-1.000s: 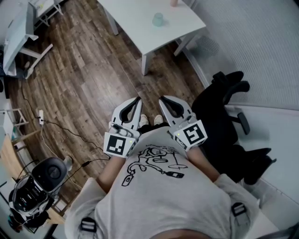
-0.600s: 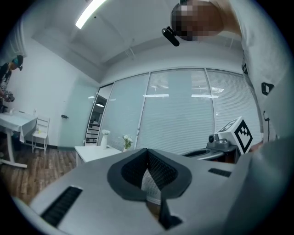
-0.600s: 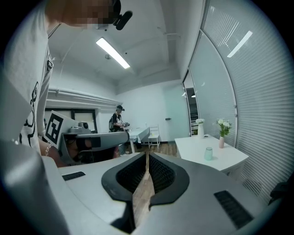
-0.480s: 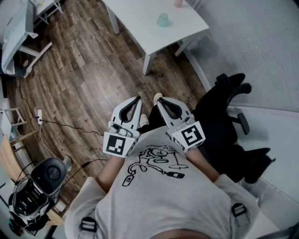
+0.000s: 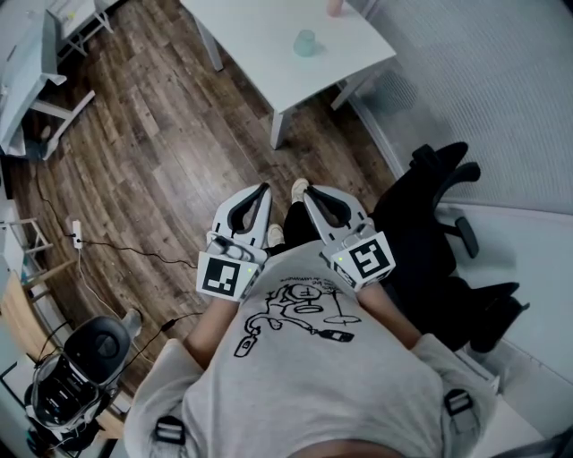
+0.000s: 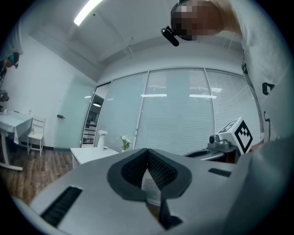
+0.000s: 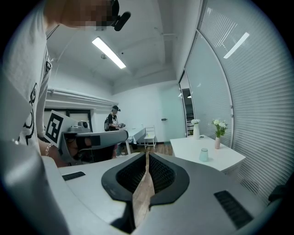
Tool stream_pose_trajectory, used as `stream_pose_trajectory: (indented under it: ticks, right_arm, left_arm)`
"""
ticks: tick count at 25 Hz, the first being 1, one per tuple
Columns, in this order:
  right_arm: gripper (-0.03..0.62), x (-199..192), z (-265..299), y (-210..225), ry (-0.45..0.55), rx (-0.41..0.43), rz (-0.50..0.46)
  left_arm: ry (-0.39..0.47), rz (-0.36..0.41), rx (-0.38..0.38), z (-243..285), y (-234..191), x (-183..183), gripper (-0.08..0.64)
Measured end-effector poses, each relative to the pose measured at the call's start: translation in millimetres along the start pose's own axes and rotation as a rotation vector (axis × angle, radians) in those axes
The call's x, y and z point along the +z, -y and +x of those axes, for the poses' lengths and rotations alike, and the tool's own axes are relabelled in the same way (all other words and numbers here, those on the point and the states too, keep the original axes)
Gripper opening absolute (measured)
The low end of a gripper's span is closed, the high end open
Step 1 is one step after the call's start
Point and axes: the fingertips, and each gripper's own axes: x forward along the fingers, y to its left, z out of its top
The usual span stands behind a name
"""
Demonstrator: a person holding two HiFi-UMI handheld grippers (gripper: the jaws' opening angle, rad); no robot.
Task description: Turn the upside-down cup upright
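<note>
Two grippers, the left gripper [image 5: 260, 190] and the right gripper [image 5: 311, 191], were held side by side well short of the white surface [image 5: 260, 40], over the wooden floor [image 5: 152, 134]. Both had their jaws pressed together with nothing between them. That suits hands simply carried in front of the body, not yet readied for a grasp. The pale green cup [image 5: 305, 42] stood alone near the surface's front edge, toward its right corner, apart from the pink vase [image 5: 333, 5] farther back on the surface. It was too small to tell which way up it sat. A black office chair [image 5: 428, 210] stood off the surface's right corner, beside the person. In my judgement the approach was the step in hand, and the jaws would need to part before reaching the surface.
</note>
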Motion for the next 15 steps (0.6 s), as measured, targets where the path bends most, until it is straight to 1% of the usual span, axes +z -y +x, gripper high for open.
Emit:
stream_pose_trajectory:
  ticks: [6, 15]
  right_arm:
    - [0.044, -1, 6, 28, 0.002, -0.003, 0.018]
    - [0.044, 8, 29, 99, 0.023, 0.008, 0.037]
  left_arm:
    - [-0.011, 0.004, 0.005, 26, -2, -1, 0.003]
    - [-0.032, 0.025, 0.012, 97, -9, -1, 0.003]
